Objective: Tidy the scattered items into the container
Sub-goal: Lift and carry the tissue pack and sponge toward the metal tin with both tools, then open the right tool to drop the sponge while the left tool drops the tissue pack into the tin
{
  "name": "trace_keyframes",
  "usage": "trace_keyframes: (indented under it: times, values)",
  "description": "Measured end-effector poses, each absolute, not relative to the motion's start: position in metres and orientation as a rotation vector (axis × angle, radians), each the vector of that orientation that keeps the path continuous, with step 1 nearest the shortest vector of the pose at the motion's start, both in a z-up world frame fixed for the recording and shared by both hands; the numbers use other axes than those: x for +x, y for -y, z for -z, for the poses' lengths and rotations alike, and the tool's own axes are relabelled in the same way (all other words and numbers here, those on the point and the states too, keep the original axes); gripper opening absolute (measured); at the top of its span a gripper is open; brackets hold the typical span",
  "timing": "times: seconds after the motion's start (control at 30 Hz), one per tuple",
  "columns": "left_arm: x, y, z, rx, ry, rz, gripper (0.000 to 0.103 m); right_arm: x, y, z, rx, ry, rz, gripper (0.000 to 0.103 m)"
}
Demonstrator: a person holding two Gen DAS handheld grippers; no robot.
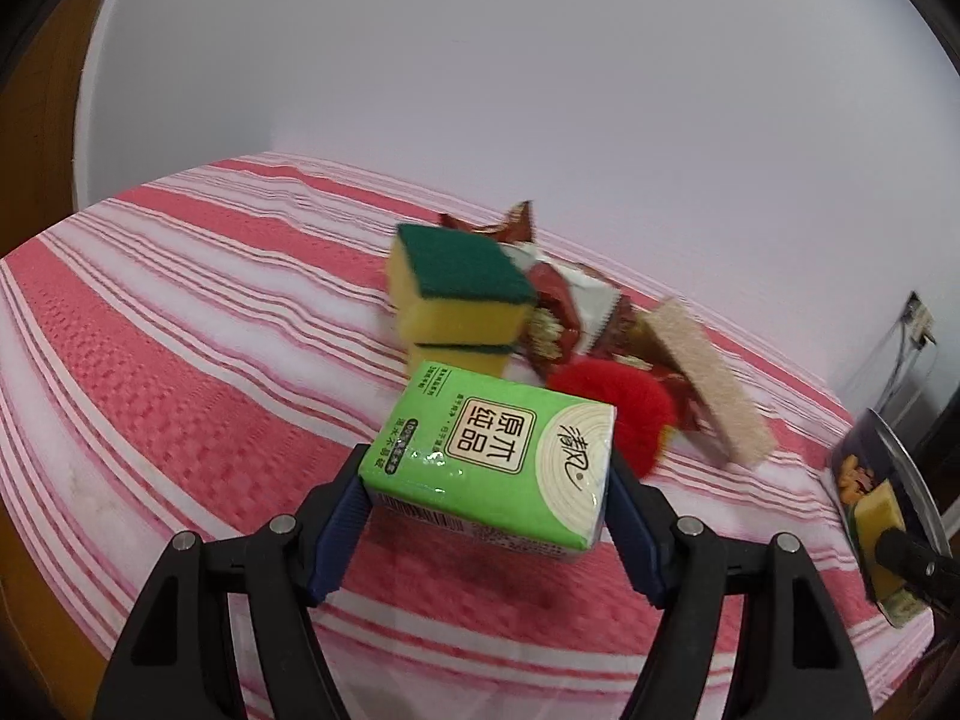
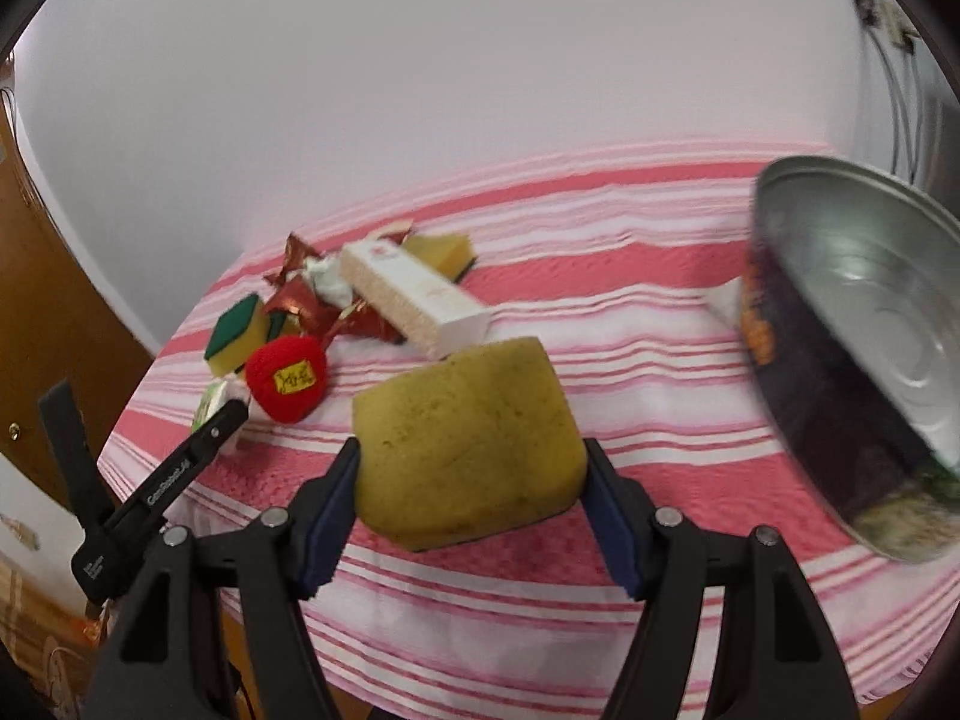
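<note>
On the pink-and-white striped cloth (image 1: 180, 312), a heap of sponges, red foil wrappers (image 1: 552, 306) and a red knitted ball (image 1: 618, 402) lies beyond the left gripper (image 1: 489, 501), which clamps a green tissue pack (image 1: 498, 450). Right gripper (image 2: 471, 480) grips a worn yellow sponge (image 2: 468, 444). Round metal tin (image 2: 864, 324) stands tilted to its right, nothing between.

- We see a red-and-white striped cloth (image 1: 180, 330) covering the table.
- We see a plain white wall (image 1: 480, 60) behind it.
- We see a brown wooden door (image 2: 54, 300) at the left.

Even soft light, motion blur, fisheye edges
</note>
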State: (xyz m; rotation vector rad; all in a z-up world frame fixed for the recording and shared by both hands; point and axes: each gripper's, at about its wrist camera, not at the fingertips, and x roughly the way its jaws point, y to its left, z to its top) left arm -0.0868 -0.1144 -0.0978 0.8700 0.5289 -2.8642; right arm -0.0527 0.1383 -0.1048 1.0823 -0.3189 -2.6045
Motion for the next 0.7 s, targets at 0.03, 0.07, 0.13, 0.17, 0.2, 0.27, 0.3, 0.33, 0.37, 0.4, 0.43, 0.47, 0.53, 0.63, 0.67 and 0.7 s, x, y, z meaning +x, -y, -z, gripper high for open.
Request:
trace_keyframes:
  times: [0.03,0.07,0.13,0.17,0.2,0.27,0.3,0.33,0.37,0.4,0.43,0.47,0.53,0.63,0.67,0.7]
  values:
    - [-0.087,0.109,0.095,0.869,-0.502,2.874,0.074,-0.050,-0.142,0.102,1.059,0.324,2.617,0.070]
    - [-0.086,0.105,0.092,0.863,-0.483,2.880,0.074,-0.046,-0.146,0.100,1.039,0.327,2.627,0.070]
    - [-0.084,0.096,0.083,0.838,-0.465,2.908,0.074,-0.039,-0.153,0.094,0.996,0.338,2.648,0.070]
    - [-0.083,0.091,0.076,0.827,-0.458,2.930,0.074,-0.034,-0.159,0.090,0.966,0.355,2.659,0.070]
    - [-0.083,0.085,0.070,0.819,-0.445,2.954,0.074,-0.029,-0.164,0.085,0.935,0.372,2.669,0.070]
    - [-0.082,0.069,0.055,0.790,-0.403,3.018,0.074,-0.018,-0.175,0.072,0.863,0.387,2.717,0.070]
    - [-0.082,0.061,0.049,0.781,-0.379,3.050,0.074,-0.012,-0.182,0.064,0.824,0.384,2.764,0.070]
    - [-0.082,0.051,0.043,0.774,-0.353,3.084,0.074,-0.008,-0.190,0.057,0.788,0.379,2.825,0.070]
    - [-0.083,0.040,0.037,0.768,-0.326,3.118,0.074,-0.004,-0.201,0.050,0.753,0.381,2.895,0.071]
    - [-0.084,0.030,0.032,0.766,-0.303,3.148,0.074,-0.003,-0.210,0.046,0.728,0.390,2.949,0.071]
    - [-0.086,0.018,0.028,0.770,-0.277,3.182,0.074,-0.002,-0.221,0.043,0.720,0.403,2.991,0.071]
    - [-0.089,0.007,0.025,0.779,-0.252,3.214,0.074,-0.004,-0.234,0.043,0.731,0.420,3.034,0.071]
    - [-0.094,-0.015,0.020,0.797,-0.212,3.269,0.074,-0.012,-0.256,0.048,0.786,0.447,3.097,0.071]
    - [-0.097,-0.045,0.014,0.813,-0.136,3.331,0.074,-0.027,-0.290,0.064,0.906,0.521,3.156,0.071]
    - [-0.100,-0.055,0.014,0.824,-0.111,3.346,0.074,-0.032,-0.300,0.071,0.937,0.568,3.150,0.071]
    - [-0.102,-0.065,0.013,0.838,-0.092,3.362,0.074,-0.036,-0.309,0.077,0.961,0.612,3.139,0.073]
